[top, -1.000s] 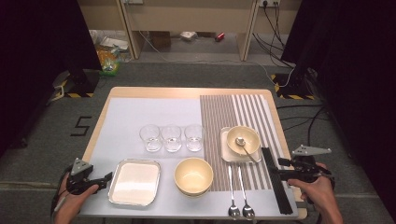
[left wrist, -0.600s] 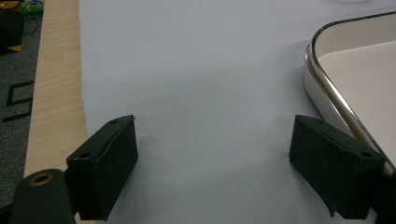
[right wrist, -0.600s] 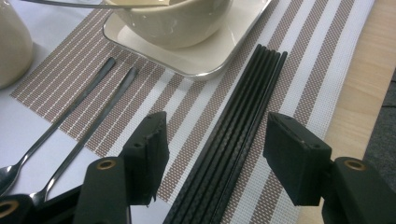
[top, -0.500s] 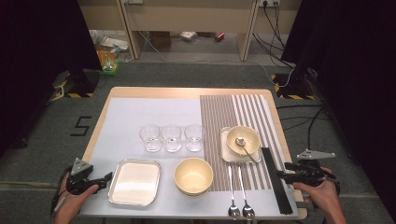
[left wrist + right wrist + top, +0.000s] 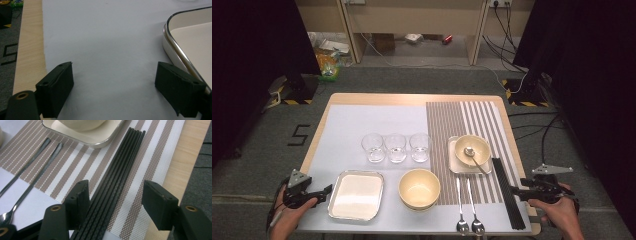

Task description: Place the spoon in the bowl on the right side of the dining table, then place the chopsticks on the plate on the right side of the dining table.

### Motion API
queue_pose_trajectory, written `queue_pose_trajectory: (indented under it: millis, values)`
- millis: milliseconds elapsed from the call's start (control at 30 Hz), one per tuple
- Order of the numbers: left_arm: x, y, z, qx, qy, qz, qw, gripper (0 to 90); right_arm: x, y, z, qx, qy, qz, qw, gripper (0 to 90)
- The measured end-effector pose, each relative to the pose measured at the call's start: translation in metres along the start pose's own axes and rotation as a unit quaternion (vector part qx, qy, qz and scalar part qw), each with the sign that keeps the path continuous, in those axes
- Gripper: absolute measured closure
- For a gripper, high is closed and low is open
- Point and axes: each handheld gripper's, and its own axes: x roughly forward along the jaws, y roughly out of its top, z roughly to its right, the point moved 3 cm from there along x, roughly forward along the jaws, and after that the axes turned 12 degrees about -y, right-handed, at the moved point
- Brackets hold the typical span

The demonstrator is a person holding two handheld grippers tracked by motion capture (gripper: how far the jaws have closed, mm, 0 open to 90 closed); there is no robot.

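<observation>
High view: left gripper [image 5: 328,189] gapes wide just left of the tray [image 5: 356,195]; right gripper [image 5: 513,190], also wide, sits beside the chopsticks [image 5: 508,192].

Black chopsticks [image 5: 117,180] run between the right gripper's black jaws over a brown-and-white striped mat [image 5: 152,167]. A white, silver-rimmed tray [image 5: 190,42] lies beside the left gripper's jaws on a pale blue sheet [image 5: 105,45].

I'm working in a lab-like recording room: black curtains [image 5: 257,60] flank my surface [image 5: 412,100], cables [image 5: 507,30] trail across grey carpet [image 5: 412,80], hazard tape [image 5: 292,101] marks stands.
</observation>
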Motion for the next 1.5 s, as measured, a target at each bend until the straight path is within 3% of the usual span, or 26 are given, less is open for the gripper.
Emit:
queue_pose_trajectory:
  millis: [200,400,700,1000,1200,1500]
  values:
    - [0.000,0.000,0.000,0.000,0.000,-0.001,1.0000,14.6,0.001,-0.004,0.004,0.007,-0.006,-0.002,1.0000,35.9]
    - [0.000,0.000,0.000,0.000,-0.001,-0.001,1.0000,14.5,0.001,-0.008,0.004,0.018,-0.007,-0.007,0.9998,25.9]
    - [0.000,0.000,0.000,0.000,0.000,-0.001,1.0000,14.5,0.002,-0.011,0.003,0.010,-0.006,-0.001,0.9999,19.4]
    - [0.000,0.000,0.000,0.000,-0.001,-0.001,1.0000,14.5,0.000,-0.012,0.005,0.008,-0.006,0.001,1.0000,26.2]
    - [0.000,0.000,0.000,0.000,-0.001,-0.001,1.0000,14.5,0.000,-0.011,0.002,-0.001,0.001,-0.003,1.0000,37.8]
    - [0.000,0.000,0.000,0.001,0.001,-0.001,1.0000,14.5,-0.001,-0.011,0.001,0.013,-0.013,-0.014,0.9997,32.0]
